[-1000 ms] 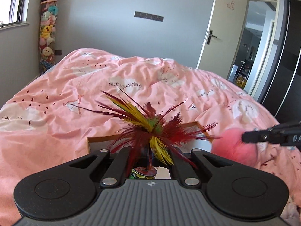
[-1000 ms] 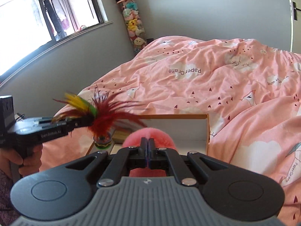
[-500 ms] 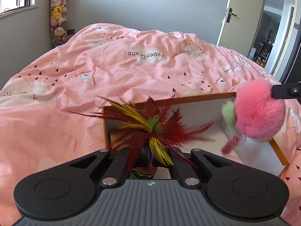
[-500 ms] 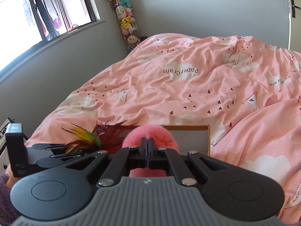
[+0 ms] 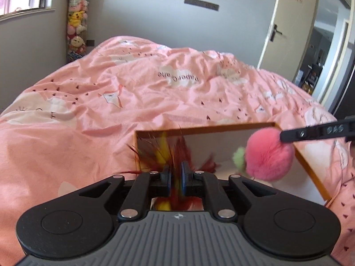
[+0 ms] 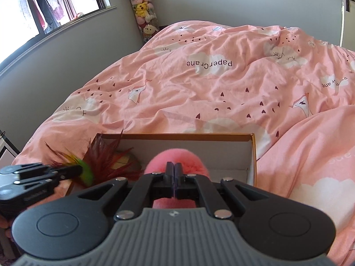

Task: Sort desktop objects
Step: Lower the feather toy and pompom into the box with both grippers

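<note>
An open cardboard box [image 5: 221, 126] with a white inside lies on the pink bed; it also shows in the right wrist view [image 6: 253, 153]. My left gripper [image 5: 174, 175] stands slightly open over the box's left end, and the feather shuttlecock [image 5: 175, 153] is blurred, dropping between its pads; in the right wrist view the shuttlecock [image 6: 102, 161] sits at the box's left end by the left gripper [image 6: 75, 169]. My right gripper [image 6: 174, 173] is shut on a pink plush ball [image 6: 177, 157], which hangs over the box's right part [image 5: 269, 157].
A pink duvet [image 5: 155, 93] covers the bed around the box. A tall tube of plush toys [image 5: 76, 22] stands in the far corner. A door [image 5: 286, 28] is open at the right. A window [image 6: 33, 11] is at the left.
Both grippers came down toward the box. The left gripper's pads parted and the shuttlecock slipped lower into the box. The pink ball moved lower over the box's right side.
</note>
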### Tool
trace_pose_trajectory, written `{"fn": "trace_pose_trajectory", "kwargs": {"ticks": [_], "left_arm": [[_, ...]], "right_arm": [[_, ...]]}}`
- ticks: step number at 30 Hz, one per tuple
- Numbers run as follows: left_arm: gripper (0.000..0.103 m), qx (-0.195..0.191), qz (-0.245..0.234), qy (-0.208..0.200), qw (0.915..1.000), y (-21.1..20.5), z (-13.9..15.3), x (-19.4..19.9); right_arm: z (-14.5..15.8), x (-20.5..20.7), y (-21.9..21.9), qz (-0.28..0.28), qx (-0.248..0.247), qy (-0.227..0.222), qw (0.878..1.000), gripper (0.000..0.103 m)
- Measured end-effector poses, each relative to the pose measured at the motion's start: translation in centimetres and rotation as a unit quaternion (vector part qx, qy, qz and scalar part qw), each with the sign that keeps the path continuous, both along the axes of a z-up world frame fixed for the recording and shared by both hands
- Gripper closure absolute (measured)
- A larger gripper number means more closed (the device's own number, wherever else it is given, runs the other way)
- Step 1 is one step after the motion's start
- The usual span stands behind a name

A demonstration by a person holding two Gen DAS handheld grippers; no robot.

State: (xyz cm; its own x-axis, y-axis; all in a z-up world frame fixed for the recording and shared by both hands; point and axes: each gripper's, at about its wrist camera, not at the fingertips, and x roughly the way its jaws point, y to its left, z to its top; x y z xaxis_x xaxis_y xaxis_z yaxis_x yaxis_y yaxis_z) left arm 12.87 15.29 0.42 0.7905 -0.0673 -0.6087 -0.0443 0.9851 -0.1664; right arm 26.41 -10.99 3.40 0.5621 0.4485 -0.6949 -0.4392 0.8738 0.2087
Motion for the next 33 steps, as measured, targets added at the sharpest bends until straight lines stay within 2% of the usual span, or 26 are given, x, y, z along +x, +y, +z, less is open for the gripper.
{"fn": "trace_pose_trajectory", "kwargs": {"ticks": [4,14,15,17,20,24,29,31,33], "left_arm": [[0.089,-0.024,0.016,-0.014,0.9995,0.7,1.1,-1.2],[0.085,-0.014,0.056,-0.009,0.9983,1.1,0.4,-2.7],[0.083,-0.016,0.057,-0.008,0.9982,1.1,0.3,-2.8],[0.081,-0.020,0.058,-0.003,0.9981,1.1,0.0,-3.0],[0.081,-0.022,0.059,0.002,0.9980,1.2,-0.5,-3.2],[0.079,-0.024,0.062,0.008,0.9978,1.4,-0.8,-3.3],[0.079,-0.027,0.060,0.013,0.9977,1.4,-1.0,-3.3],[0.079,-0.030,0.060,0.013,0.9977,1.4,-1.0,-3.4],[0.079,-0.031,0.060,0.014,0.9976,1.5,-1.1,-3.3]], "right_arm": [[-0.6,0.4,0.8,-0.001,-0.015,0.000,1.000,0.103],[-1.1,1.1,2.3,0.007,-0.043,-0.002,0.999,0.102],[-1.4,1.4,2.5,0.006,-0.055,0.004,0.998,0.097],[-2.5,2.3,2.5,-0.004,-0.076,0.021,0.997,0.094],[-4.5,3.9,2.3,-0.004,-0.093,0.071,0.993,0.066],[-6.7,5.3,2.6,0.000,-0.108,0.118,0.987,0.063],[-8.6,6.7,3.0,-0.003,-0.102,0.151,0.983,0.063],[-9.1,7.0,3.1,0.001,-0.086,0.161,0.983,0.072],[-9.0,7.1,3.2,0.004,-0.065,0.163,0.984,0.090]]}}
